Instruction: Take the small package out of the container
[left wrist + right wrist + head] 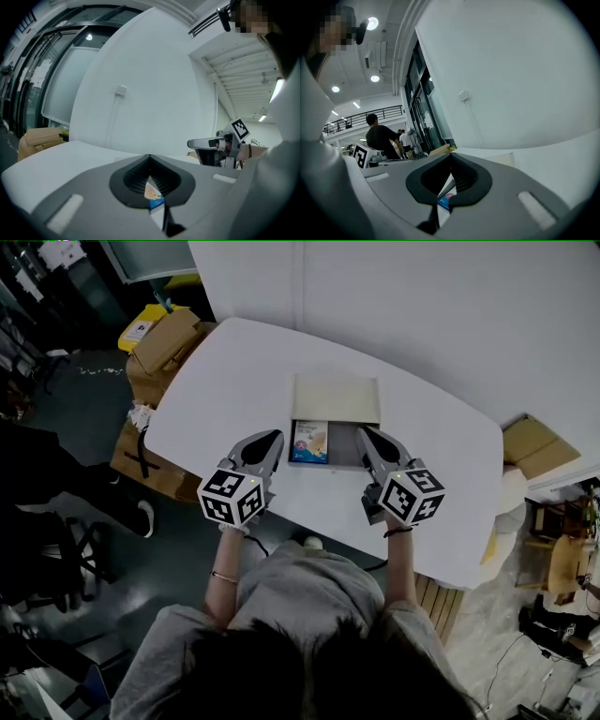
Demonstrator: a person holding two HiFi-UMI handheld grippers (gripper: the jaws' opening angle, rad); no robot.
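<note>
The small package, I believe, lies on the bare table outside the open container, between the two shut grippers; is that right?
Not quite: the head view shows the small package inside the open container, not on the bare table outside it. It does lie between the shut left gripper and right gripper.

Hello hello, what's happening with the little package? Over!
Left gripper, right gripper shut, empty, flanking container. Small package inside, untouched. Nothing blocks it.
</note>
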